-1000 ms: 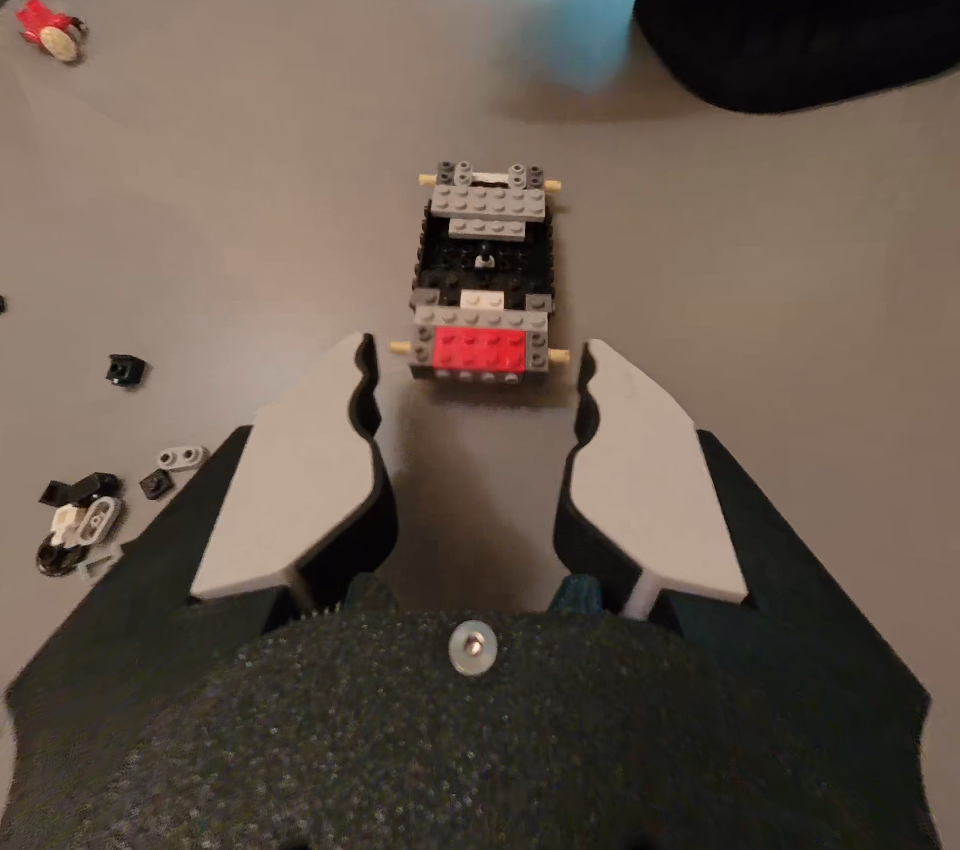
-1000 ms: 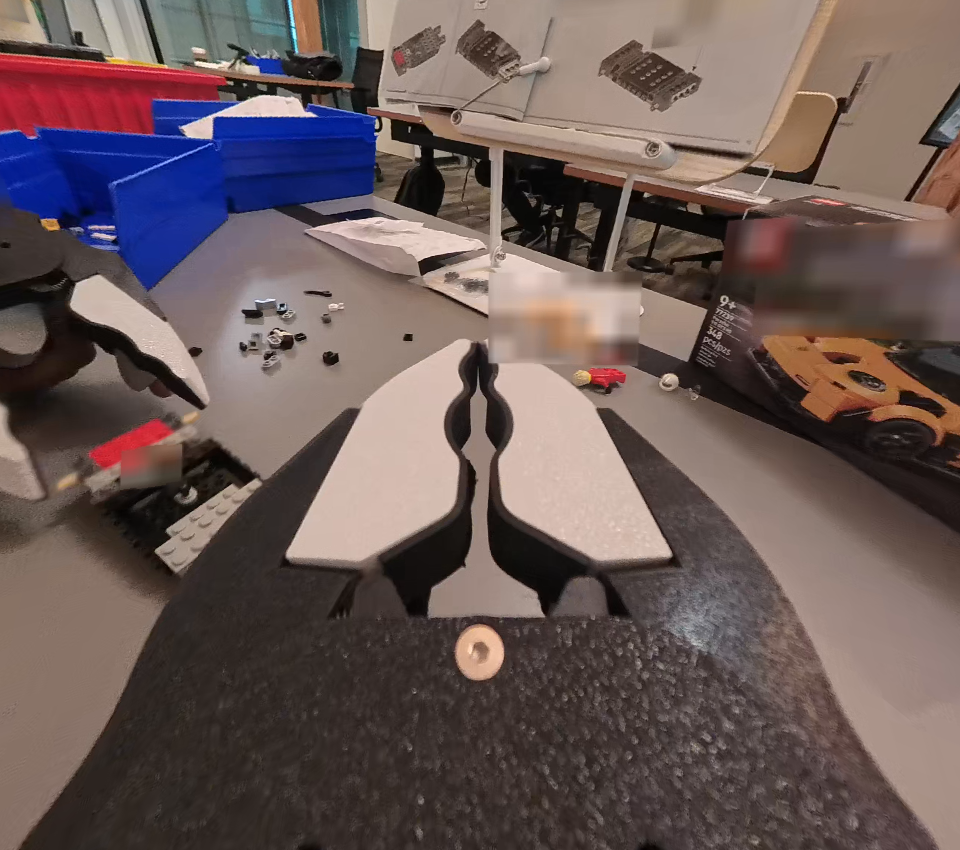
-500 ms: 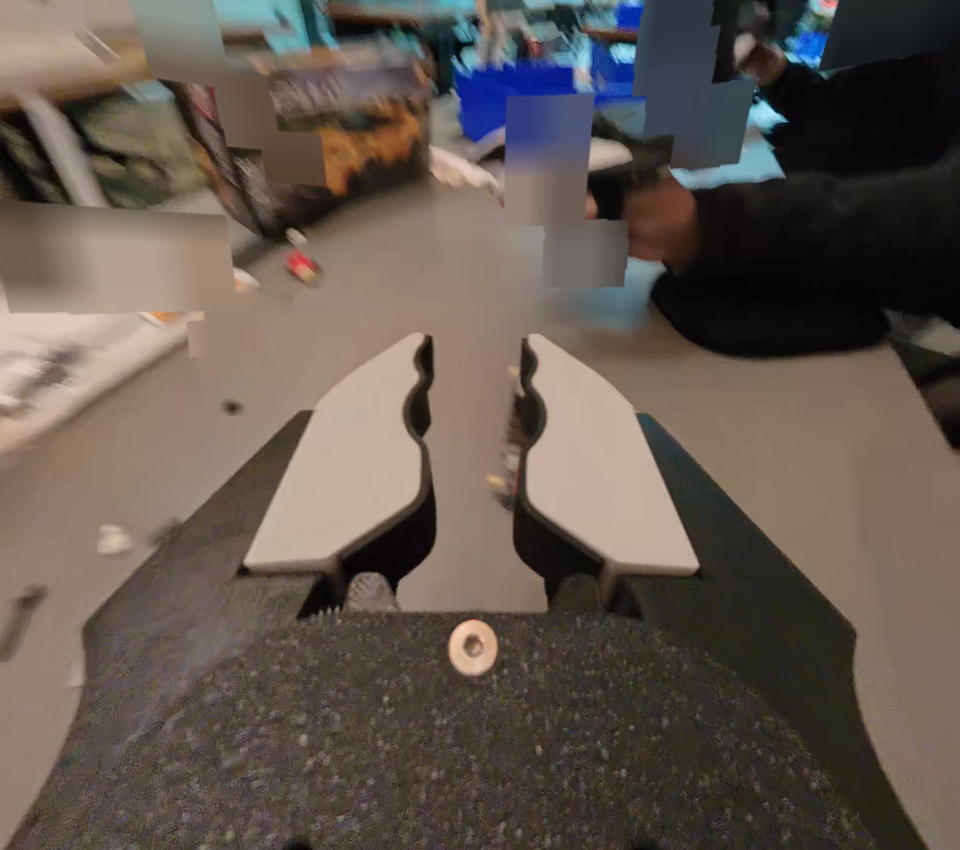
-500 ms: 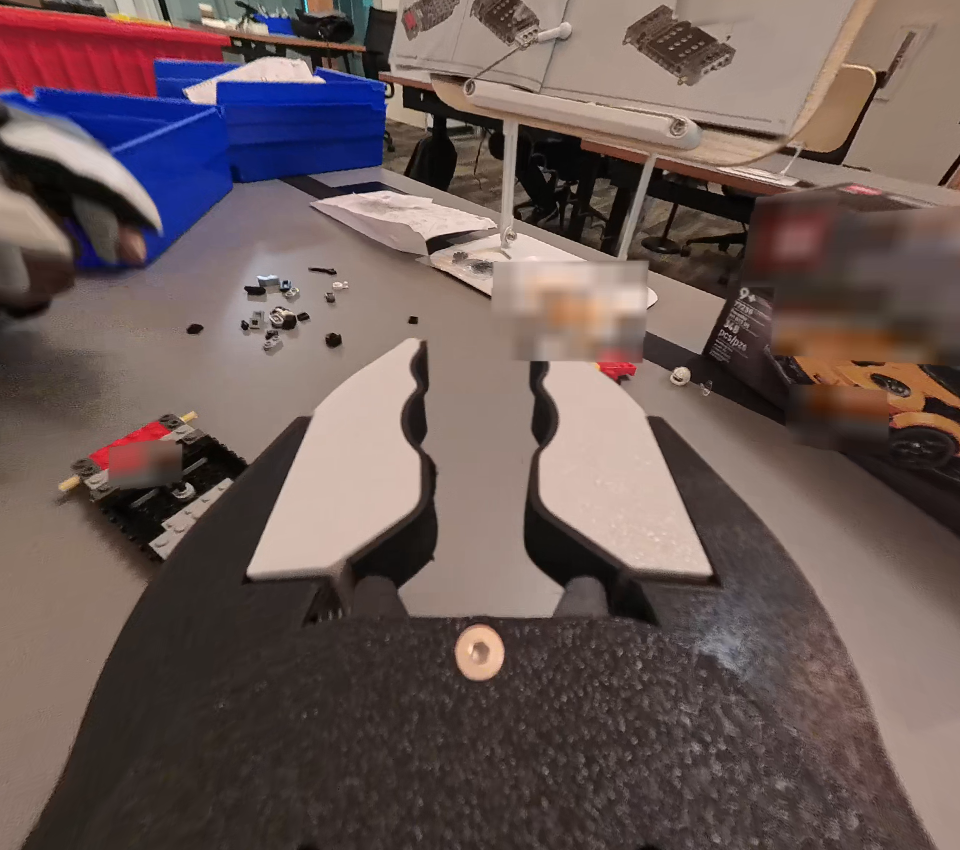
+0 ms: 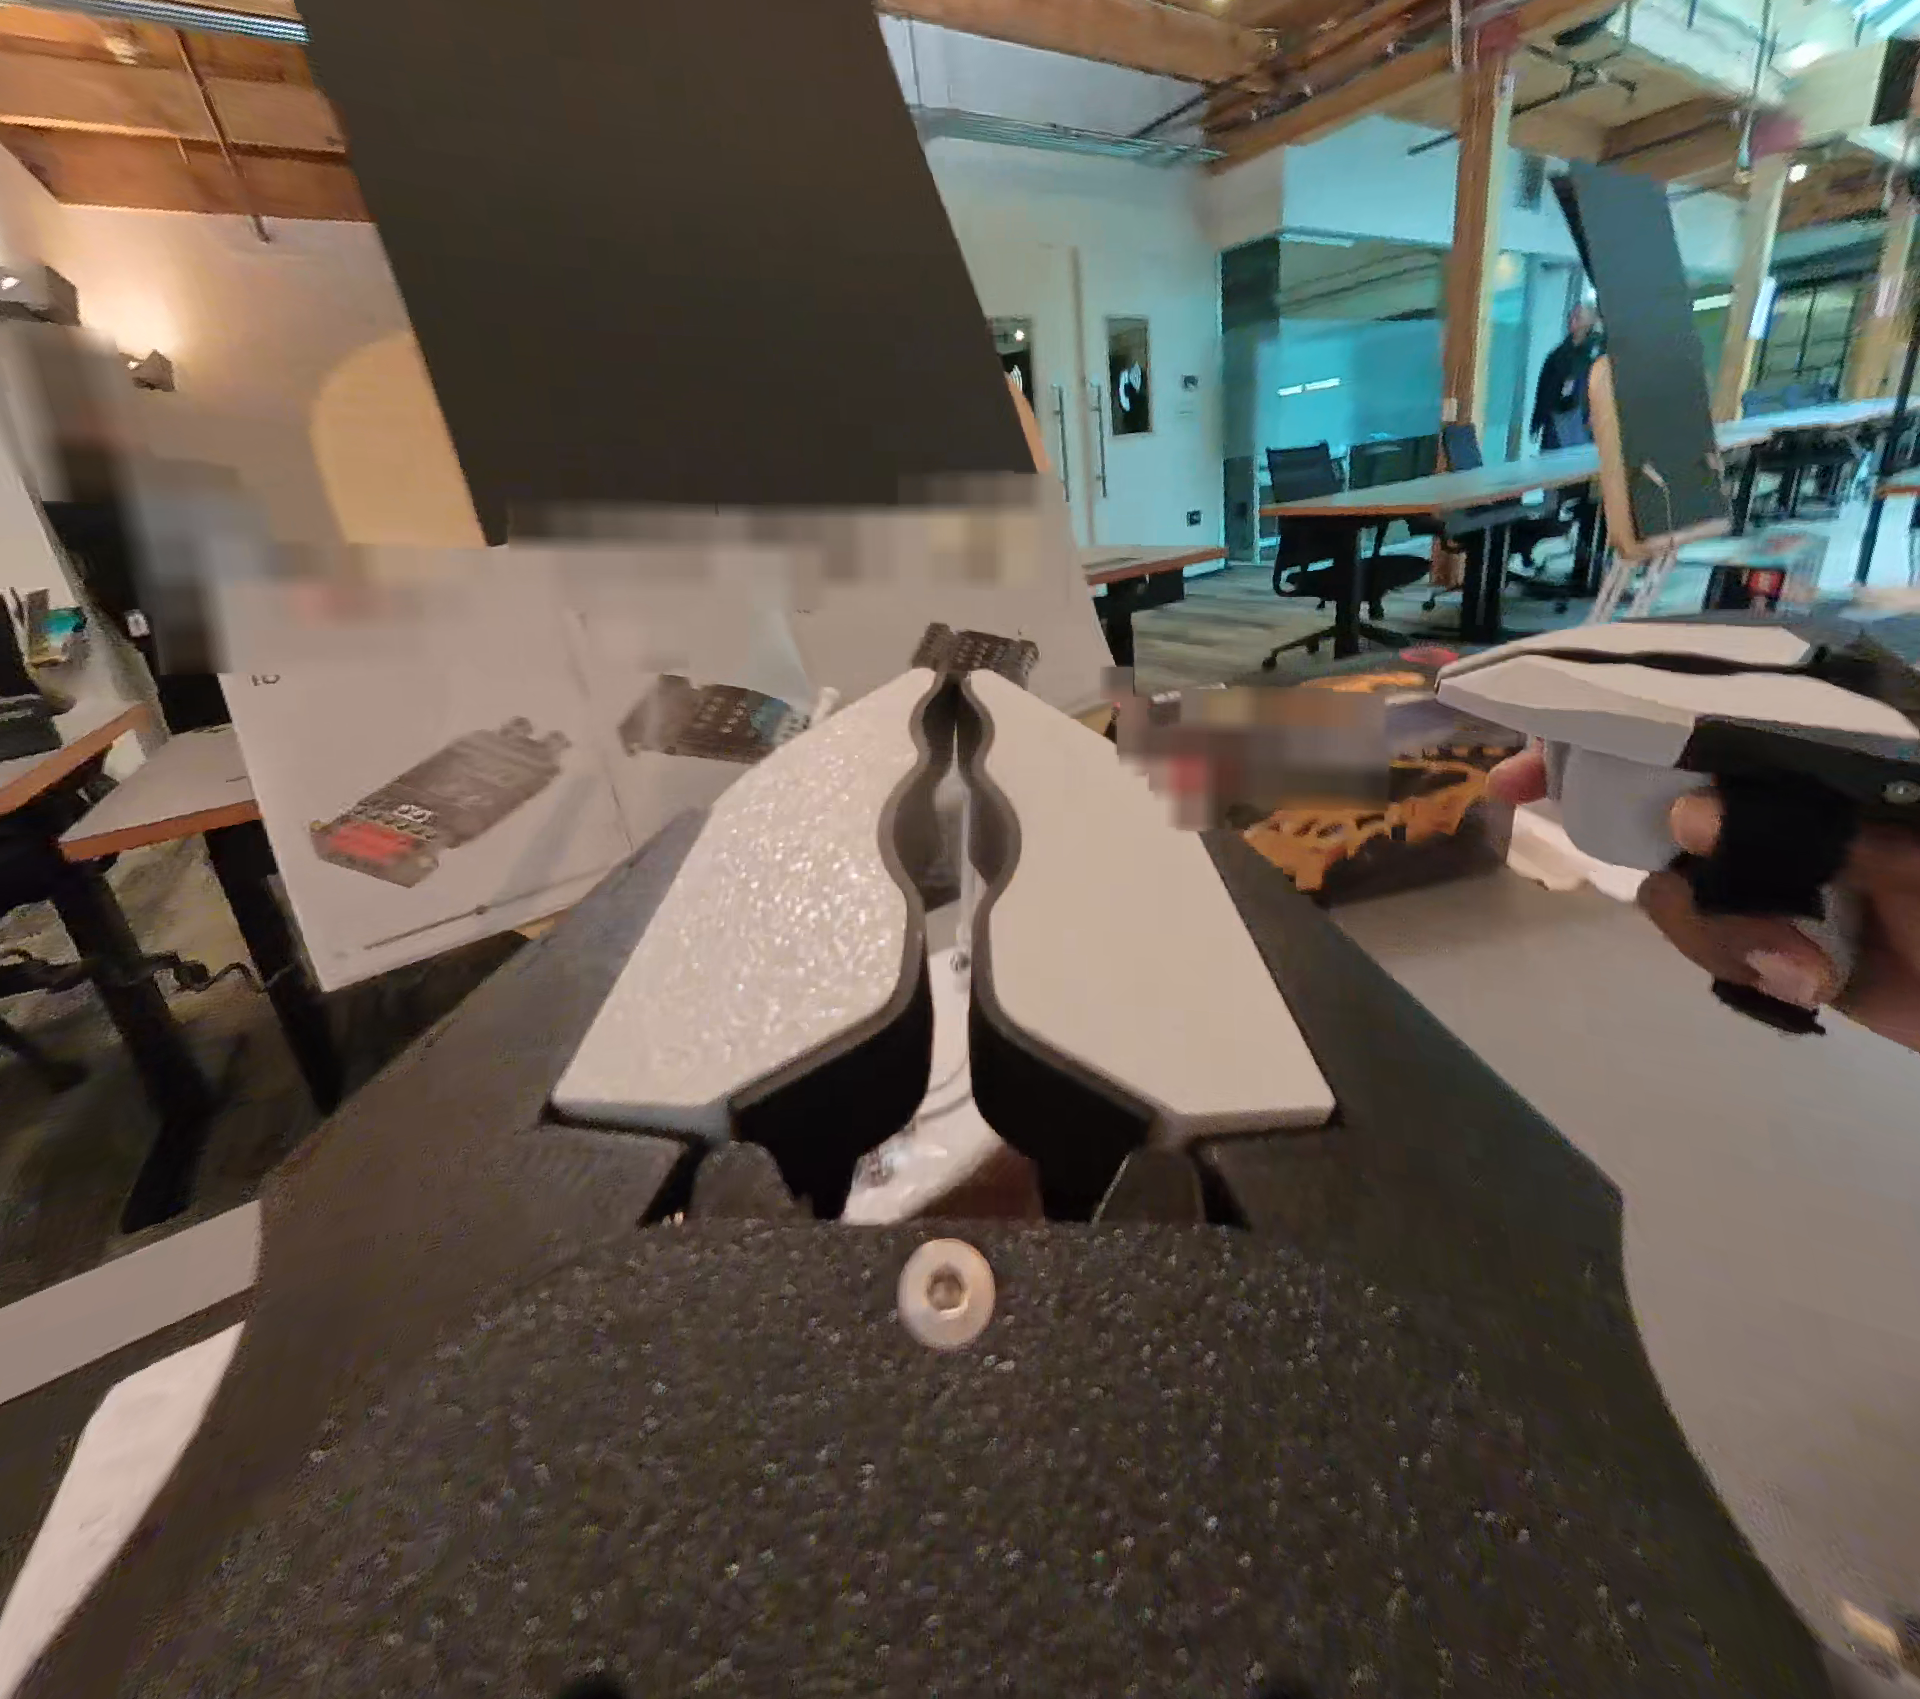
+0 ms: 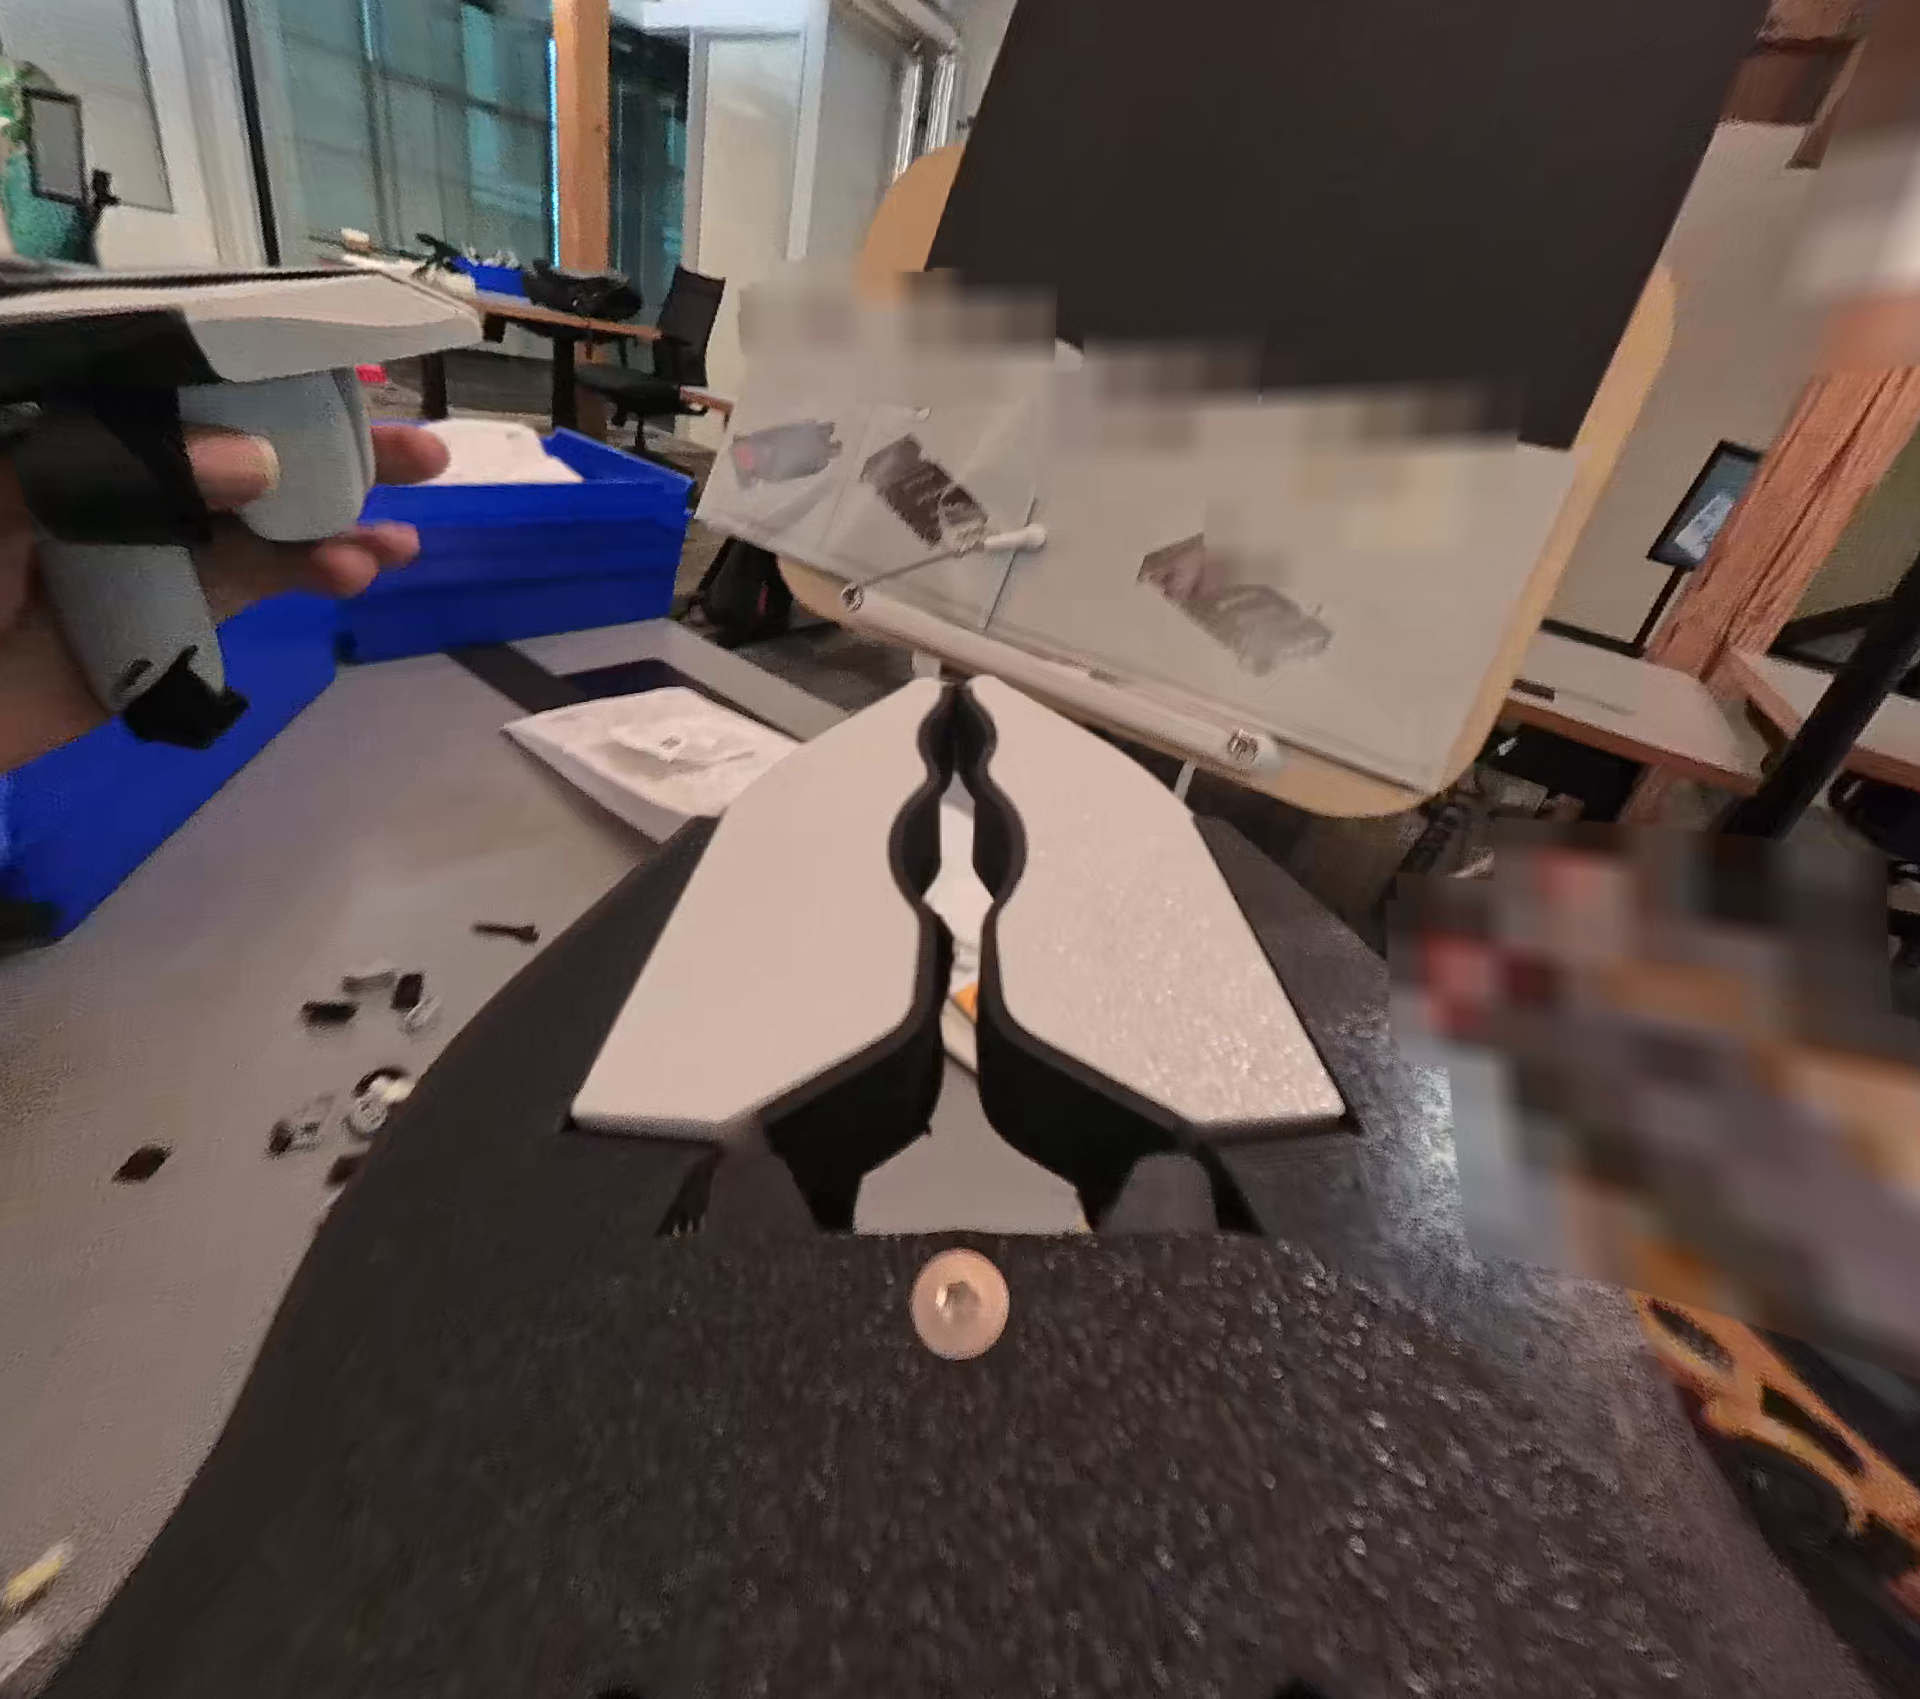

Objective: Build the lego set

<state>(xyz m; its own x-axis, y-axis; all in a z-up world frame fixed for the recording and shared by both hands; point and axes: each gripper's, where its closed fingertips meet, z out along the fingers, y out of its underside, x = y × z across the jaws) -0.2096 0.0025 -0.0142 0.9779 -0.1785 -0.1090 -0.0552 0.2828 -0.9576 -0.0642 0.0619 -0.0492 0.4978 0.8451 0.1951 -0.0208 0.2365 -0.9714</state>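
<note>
Both grippers, L (image 5: 957,685) & R (image 6: 954,687), closed, empty; booklet (image 6: 1132,553) text blurred.

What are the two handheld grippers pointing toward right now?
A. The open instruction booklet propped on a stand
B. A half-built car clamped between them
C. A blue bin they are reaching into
A: both the left gripper and right gripper are shut, empty and raised toward the instruction booklet.

No legible text. Instruction booklet (image 6: 1122,548) propped ahead of right gripper (image 6: 953,693): print blurred, diagrams only. Set box (image 5: 1371,808), right of left gripper (image 5: 954,685): lettering masked.
</note>
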